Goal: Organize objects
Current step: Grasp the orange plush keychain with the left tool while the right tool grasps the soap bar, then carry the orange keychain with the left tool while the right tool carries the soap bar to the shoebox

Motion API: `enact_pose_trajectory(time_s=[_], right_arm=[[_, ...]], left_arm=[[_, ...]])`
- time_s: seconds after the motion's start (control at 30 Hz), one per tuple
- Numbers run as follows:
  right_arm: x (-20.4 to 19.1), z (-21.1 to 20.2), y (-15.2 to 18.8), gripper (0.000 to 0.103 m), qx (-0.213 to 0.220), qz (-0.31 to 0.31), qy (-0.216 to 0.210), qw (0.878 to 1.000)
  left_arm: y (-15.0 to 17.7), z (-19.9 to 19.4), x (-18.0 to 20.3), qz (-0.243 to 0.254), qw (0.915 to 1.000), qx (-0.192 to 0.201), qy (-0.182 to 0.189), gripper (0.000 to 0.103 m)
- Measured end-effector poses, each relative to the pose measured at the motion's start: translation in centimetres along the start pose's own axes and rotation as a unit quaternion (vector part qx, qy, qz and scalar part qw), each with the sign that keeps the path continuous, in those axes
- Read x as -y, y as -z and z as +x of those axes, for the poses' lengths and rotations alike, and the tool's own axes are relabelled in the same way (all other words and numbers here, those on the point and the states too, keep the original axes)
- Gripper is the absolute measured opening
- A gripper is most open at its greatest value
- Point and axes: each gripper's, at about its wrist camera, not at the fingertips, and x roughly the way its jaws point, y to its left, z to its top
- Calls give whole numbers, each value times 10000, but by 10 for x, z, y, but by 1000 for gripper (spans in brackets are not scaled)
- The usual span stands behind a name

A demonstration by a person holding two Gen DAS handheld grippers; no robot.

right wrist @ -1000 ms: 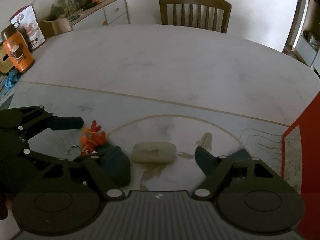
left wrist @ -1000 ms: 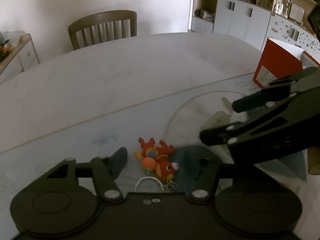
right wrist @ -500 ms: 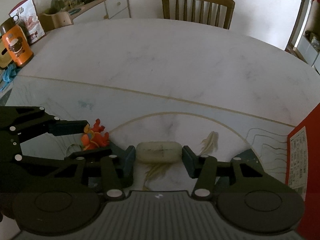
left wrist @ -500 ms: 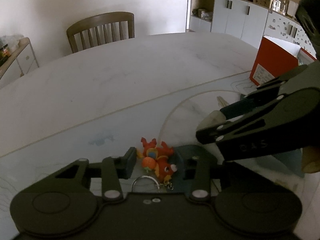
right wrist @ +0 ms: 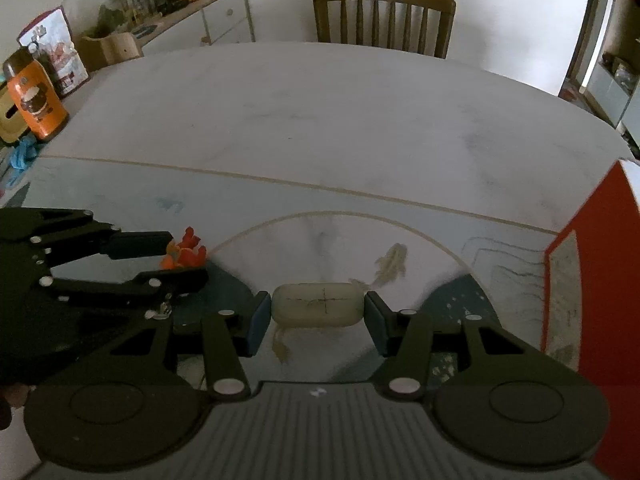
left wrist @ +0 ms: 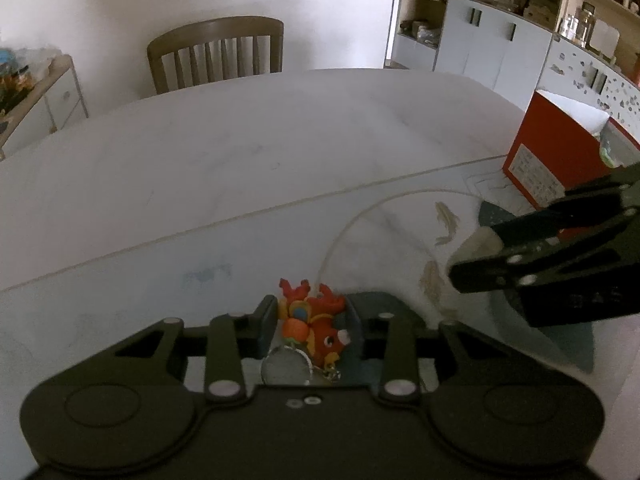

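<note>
Big pale marble-look tabletop (left wrist: 248,152) takes up most of the room here, oval-ish, with a thin tan line and a curved arc drawn across the near part and a couple of little fish painted inside the arc. A wooden slat-back chair (left wrist: 216,54) sits tucked in at the far side, and there's a low sideboard (right wrist: 192,28) along the wall loaded with clutter I can't really make out. A red box (left wrist: 556,160) stands on the tabletop off to the right edge, open at the top, well apart from the stuff being picked up. Over on the left end there's an orange canister (right wrist: 34,100) with a dark lid. Now the action: the right gripper (right wrist: 318,316) is down at the tabletop with its blue pads touching both short ends of a pale, rounded soap-like bar (right wrist: 318,304), so it's clamped on that, and the bar lies flat just in front of one painted fish. The left gripper (left wrist: 310,322) is right beside it to the left, jaws closing in on a small red-orange fish toy (left wrist: 316,320), pads snug against both its sides. The toy is lying on the tabletop with a thin metal key ring (left wrist: 286,366) trailing off its near end toward the camera.
</note>
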Motion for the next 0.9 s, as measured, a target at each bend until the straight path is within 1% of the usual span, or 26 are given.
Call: enact_pose_trajectory(time_s=[0.27, 0.6, 0.9], right_arm=[[7, -30, 9, 50, 42, 68, -127, 9999], [16, -88, 26, 50, 264, 58, -313, 9991], [44, -136, 37, 50, 540, 240, -442, 9973]], left_arm=[[0, -17, 10, -121, 9999, -3, -22, 35], [-4, -54, 29, -454, 9988, 13, 186, 35], [-17, -87, 62, -381, 9990, 69, 223, 35]])
